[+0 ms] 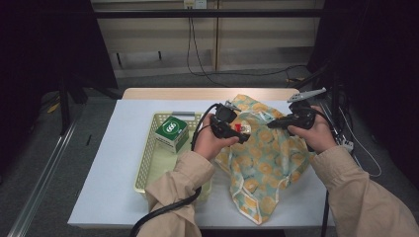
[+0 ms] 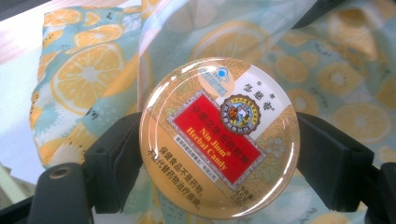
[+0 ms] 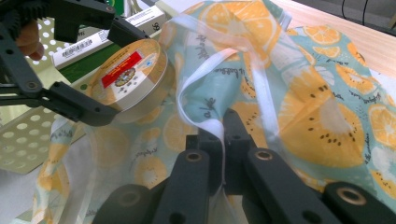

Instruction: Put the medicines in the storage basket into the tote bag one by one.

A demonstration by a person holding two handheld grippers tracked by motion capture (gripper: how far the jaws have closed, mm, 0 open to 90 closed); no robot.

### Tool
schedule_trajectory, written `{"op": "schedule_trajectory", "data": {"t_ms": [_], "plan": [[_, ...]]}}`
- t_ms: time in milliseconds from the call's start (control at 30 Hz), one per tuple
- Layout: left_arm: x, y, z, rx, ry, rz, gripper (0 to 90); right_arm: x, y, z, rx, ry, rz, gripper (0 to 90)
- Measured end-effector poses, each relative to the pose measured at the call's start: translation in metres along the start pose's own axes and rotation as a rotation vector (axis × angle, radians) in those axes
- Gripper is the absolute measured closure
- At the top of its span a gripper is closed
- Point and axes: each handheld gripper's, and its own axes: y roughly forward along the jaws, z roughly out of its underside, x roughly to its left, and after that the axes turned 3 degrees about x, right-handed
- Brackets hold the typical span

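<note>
My left gripper [image 1: 240,130] is shut on a round herbal candy tin [image 2: 219,135] with a red label, its black jaws pressing on both sides of the rim. The same tin [image 3: 133,77] hangs just left of the raised white handle of a cloth bag [image 1: 264,158] printed with orange slices on pale blue. My right gripper [image 3: 223,122] is shut on that white handle strap [image 3: 210,128], holding the bag's edge up off the table. In the high view the right gripper [image 1: 274,122] points left toward the tin.
A cream perforated basket [image 1: 148,163] lies left of the bag on the white table sheet [image 1: 108,163], with a green and white box [image 1: 171,131] inside. Wooden table edge at the back, cables behind, and the person's beige sleeves come in from the bottom.
</note>
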Motion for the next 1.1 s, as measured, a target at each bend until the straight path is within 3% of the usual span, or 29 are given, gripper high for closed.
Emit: {"op": "schedule_trajectory", "data": {"t_ms": [233,300,367,500,633,733,767,800,900,967,1100], "plan": [[-0.019,0.008,-0.001,0.012,0.04,0.062,20.5,-0.002,0.002,-0.003,-0.004,0.009,0.011,89.6],[-0.024,0.013,-0.002,0.021,0.053,0.049,20.5,-0.001,0.002,-0.004,-0.005,0.007,0.011,89.6],[-0.027,0.019,-0.004,0.029,0.055,0.076,20.5,-0.001,0.001,-0.005,-0.01,0.008,0.01,89.6],[-0.03,0.032,-0.007,0.028,0.041,0.064,20.4,0.0,-0.001,-0.008,-0.017,0.007,0.012,89.6],[-0.027,0.044,-0.011,0.048,0.042,0.032,20.4,-0.002,-0.001,-0.008,-0.024,0.014,0.012,89.6],[-0.02,0.053,-0.014,0.042,0.011,0.004,20.4,-0.004,-0.001,-0.008,-0.024,0.018,0.01,89.6],[-0.018,0.055,-0.015,0.042,0.005,-0.044,20.4,-0.004,0.0,-0.008,-0.021,0.017,0.009,89.6],[-0.013,0.057,-0.016,0.023,-0.009,-0.029,20.4,-0.005,0.0,-0.007,-0.018,0.02,0.007,89.6],[-0.002,0.065,-0.02,-0.013,-0.035,-0.067,20.3,-0.007,0.002,-0.007,-0.02,0.024,0.001,89.6],[0.005,0.07,-0.022,-0.021,-0.052,-0.062,19.0,-0.009,0.003,-0.007,-0.018,0.031,0.001,89.6],[0.003,0.066,-0.023,-0.023,-0.06,-0.042,14.3,-0.009,0.005,-0.006,-0.004,0.028,0.013,89.5]]}}
